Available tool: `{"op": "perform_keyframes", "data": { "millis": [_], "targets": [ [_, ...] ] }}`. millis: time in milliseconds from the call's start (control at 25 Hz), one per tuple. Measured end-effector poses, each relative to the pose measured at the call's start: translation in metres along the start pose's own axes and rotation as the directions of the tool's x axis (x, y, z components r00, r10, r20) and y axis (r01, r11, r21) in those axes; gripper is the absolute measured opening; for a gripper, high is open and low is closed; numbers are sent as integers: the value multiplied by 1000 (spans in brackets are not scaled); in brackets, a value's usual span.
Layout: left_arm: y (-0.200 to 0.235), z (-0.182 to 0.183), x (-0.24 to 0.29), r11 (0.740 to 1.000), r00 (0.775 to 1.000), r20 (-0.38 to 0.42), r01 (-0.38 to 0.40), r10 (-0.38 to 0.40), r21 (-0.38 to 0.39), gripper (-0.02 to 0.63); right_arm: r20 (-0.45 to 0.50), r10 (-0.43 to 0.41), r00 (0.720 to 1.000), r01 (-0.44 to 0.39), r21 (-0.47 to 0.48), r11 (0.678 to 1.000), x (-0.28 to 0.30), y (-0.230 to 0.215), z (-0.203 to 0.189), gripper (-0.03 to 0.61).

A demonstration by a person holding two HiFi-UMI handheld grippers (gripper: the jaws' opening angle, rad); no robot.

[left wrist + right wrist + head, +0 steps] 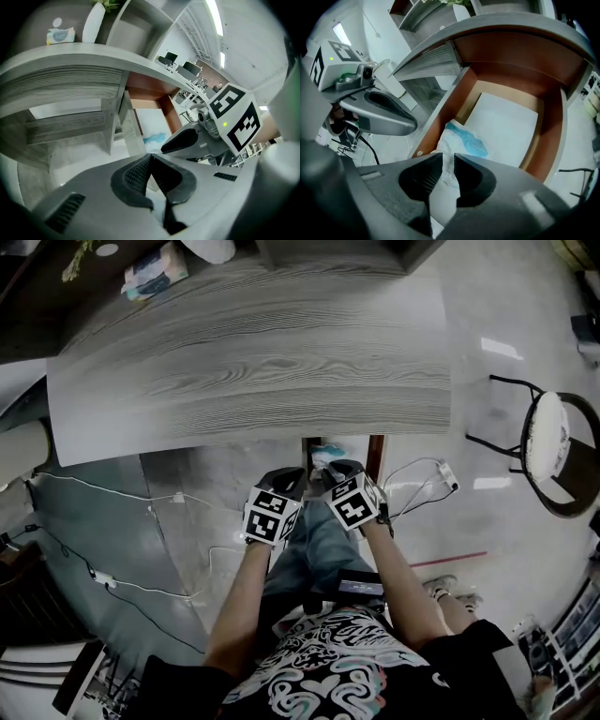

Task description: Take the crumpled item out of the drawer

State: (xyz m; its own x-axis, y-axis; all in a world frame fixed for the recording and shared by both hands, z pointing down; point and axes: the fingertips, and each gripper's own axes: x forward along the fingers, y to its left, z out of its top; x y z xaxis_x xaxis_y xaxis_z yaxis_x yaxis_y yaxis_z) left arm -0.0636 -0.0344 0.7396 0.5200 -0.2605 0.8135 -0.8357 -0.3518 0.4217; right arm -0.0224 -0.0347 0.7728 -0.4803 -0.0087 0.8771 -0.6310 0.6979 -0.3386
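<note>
The drawer (375,454) stands pulled out under the grey wooden desk's (253,362) front edge. The crumpled item (461,140), a white wrapper with blue print, lies at the near left of the drawer (506,117), on its pale floor. My right gripper (448,159) is over the drawer's front, shut on the wrapper's near end, with white material pinched between the pads. My left gripper (150,157) hangs just left of the drawer (150,117), shut with nothing in it. In the head view both grippers, left (286,482) and right (336,470), sit side by side at the drawer's mouth.
A round stool (553,446) with a black frame stands on the floor at the right. White cables (422,474) trail over the floor by the drawer and to the left. A tissue pack (150,273) lies at the desk's back. My legs are right below the grippers.
</note>
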Motion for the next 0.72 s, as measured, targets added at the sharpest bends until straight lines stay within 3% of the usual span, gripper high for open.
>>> {"op": "perform_keyframes", "data": {
  "millis": [200,360,720],
  "targets": [
    [4,0,-2,1000,1000,-2,-1,1,-14,0,-18,-28,999,28,-6,1000,5,-4,-1,66],
    [8,4,-4,1000,1000,2,2,-2,-19,0,-22,-18,1000,18,-18,1000,5,-4,2,9],
    [7,18,-11,1000,999,39,12,-11,-25,0,-23,-25,999,24,-44,999,-6,-8,10,8]
  ]
}}
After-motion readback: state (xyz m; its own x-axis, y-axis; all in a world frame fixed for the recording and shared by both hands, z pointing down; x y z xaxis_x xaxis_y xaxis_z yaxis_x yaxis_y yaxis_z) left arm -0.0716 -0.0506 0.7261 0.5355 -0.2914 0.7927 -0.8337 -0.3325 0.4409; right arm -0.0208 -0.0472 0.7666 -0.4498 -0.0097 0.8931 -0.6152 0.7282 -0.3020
